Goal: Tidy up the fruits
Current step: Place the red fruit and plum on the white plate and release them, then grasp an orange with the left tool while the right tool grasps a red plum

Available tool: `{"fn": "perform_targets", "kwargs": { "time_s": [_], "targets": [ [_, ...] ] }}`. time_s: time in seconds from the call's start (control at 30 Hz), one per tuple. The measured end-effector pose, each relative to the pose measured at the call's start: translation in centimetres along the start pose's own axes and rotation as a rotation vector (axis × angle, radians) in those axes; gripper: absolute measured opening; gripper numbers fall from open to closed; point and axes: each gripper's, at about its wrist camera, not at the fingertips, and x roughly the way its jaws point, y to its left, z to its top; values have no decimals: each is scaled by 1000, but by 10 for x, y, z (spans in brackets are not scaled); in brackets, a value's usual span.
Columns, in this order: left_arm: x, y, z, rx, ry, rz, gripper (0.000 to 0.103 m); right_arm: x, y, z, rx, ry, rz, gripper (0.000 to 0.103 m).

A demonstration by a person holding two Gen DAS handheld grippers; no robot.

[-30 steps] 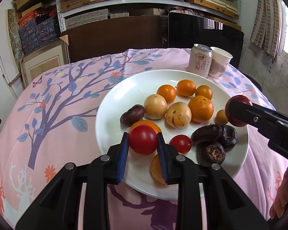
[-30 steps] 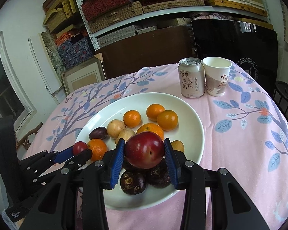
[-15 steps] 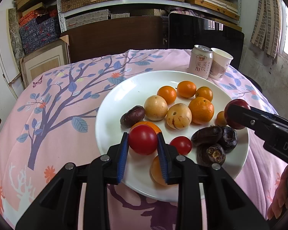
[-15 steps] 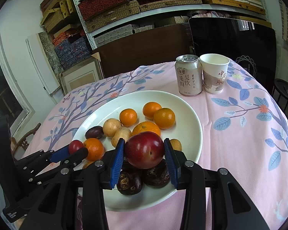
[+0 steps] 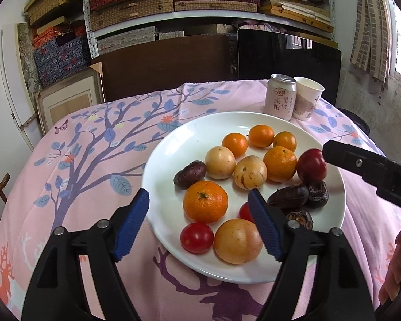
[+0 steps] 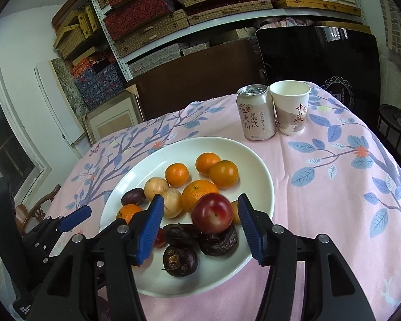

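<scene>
Pink tree-print cloth surface (image 5: 93, 160) under box-stacked shelves (image 5: 214, 13). Both jaws just opened, empty now; small red tomato (image 5: 196, 237) and dark red plum (image 6: 212, 213) dropped onto round white plate (image 5: 173, 147).

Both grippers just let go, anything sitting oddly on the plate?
The red plum is perched on the dark fruits near the plate's right edge rather than flat on it; it might roll. Nothing spilled.

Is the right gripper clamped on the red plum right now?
No: the right gripper stands open, its blue pads clear of the red plum, which rests on the dark fruits on the white plate.
</scene>
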Motion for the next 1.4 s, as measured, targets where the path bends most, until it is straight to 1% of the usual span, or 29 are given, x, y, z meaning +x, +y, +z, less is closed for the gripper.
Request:
{"fn": "perform_targets", "kwargs": {
  "time_s": [0.37, 0.5, 0.63, 0.73, 1.0, 1.17, 1.23, 1.4],
  "targets": [
    [-19, 3, -1, -4, -28, 23, 77, -11, 3, -5, 0, -7, 17, 59],
    [-33, 7, -8, -12, -37, 27, 79, -20, 5, -11, 7, -11, 32, 59],
    [-52, 9, -15, -5, -65, 57, 81, -32, 12, -19, -2, -21, 50, 60],
    [-66, 15, -22, -27, -78, 53, 83, -43, 16, -32, -11, -22, 58, 64],
    [-95, 28, -56, -60, -68, 55, 84, -76, 31, -75, -50, -20, 78, 65],
    [-106, 34, -75, -89, -58, 54, 86, -92, 40, -102, -76, -12, 94, 66],
    [-110, 37, -83, -97, -54, 59, 88, -96, 43, -116, -92, -2, 100, 69],
    [-114, 43, -99, -102, -34, 64, 89, -102, 55, -138, -146, 33, 120, 69]
  ]
}}
